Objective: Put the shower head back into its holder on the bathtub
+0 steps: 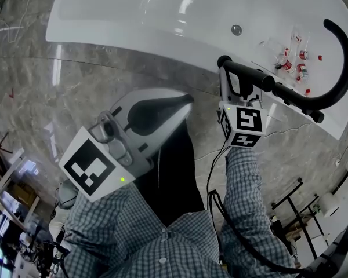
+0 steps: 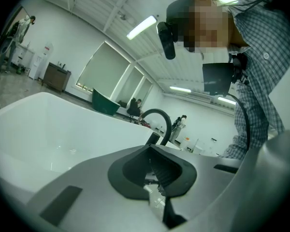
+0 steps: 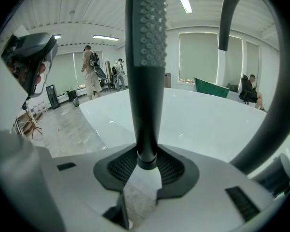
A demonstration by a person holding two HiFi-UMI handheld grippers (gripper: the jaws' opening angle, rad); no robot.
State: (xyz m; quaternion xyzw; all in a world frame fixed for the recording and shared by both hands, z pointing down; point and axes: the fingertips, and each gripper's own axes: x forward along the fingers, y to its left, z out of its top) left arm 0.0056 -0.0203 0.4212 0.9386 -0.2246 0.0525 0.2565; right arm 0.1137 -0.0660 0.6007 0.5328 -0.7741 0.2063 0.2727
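At the left of the head view, the left gripper (image 1: 182, 104) hangs over the grey marble floor (image 1: 40, 91), just short of the white bathtub (image 1: 133, 16). Its marker cube faces the camera and its jaws point up-right toward the tub rim. In the left gripper view its jaws sit together with nothing between them, and the tub wall is ahead. To the right, the right gripper (image 1: 232, 81) is at the tub's near edge, on a checked sleeve (image 1: 243, 184) with a black cable running down beside it. Its jaws are clamped on the lower end of the black shower head (image 1: 252, 76). In the right gripper view the shower head stands upright out of the pads, nozzle face toward the camera, with the tub basin behind it. It is held over the rim, close to the foot of the black arched faucet (image 1: 342, 68). Whether it touches the faucet or any holder cannot be told. Small red-capped bottles (image 1: 293, 59) lie on the rim under the faucet's arch.
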